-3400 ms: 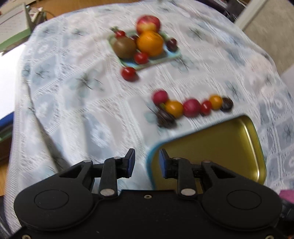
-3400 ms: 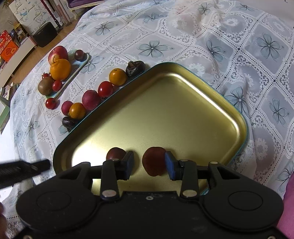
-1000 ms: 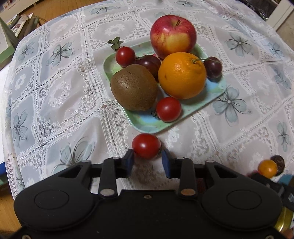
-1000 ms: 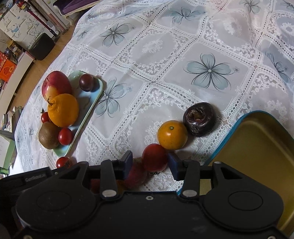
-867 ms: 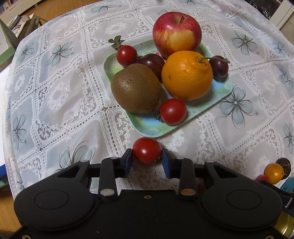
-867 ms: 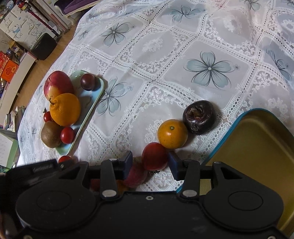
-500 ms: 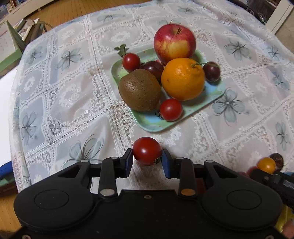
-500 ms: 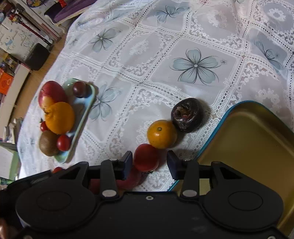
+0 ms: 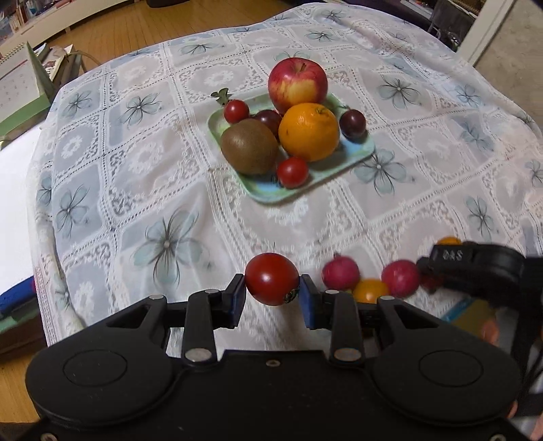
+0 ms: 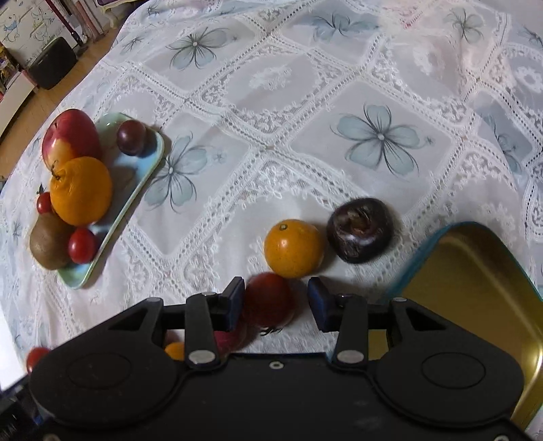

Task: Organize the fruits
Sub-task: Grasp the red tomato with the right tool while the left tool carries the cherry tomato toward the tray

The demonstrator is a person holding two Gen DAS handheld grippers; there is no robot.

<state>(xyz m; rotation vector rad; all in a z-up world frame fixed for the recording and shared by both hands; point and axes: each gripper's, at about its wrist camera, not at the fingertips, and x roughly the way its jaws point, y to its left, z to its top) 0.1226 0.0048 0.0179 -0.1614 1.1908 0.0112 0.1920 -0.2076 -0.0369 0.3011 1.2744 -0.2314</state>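
My left gripper (image 9: 272, 298) is shut on a red cherry tomato (image 9: 271, 279) and holds it above the lace tablecloth. A light green plate (image 9: 353, 152) beyond holds an apple (image 9: 297, 83), an orange (image 9: 309, 131), a kiwi (image 9: 248, 146), tomatoes and dark plums. My right gripper (image 10: 275, 302) is open around a red tomato (image 10: 268, 298) that lies on the cloth; its left pad is beside the tomato and its right pad stands apart. A small orange fruit (image 10: 293, 247) and a dark purple fruit (image 10: 359, 230) lie just beyond it.
A gold tray with a blue rim (image 10: 468, 271) lies at the right. More small fruits (image 9: 340, 273) lie in a row on the cloth. The right gripper body (image 9: 475, 268) shows in the left wrist view. The table edge and wooden floor (image 9: 101, 30) are at the far left.
My left gripper has lifted the cherry tomato off the cloth and drawn back from the green plate toward the row of fruits. My right gripper stays open around the red tomato, shifted slightly.
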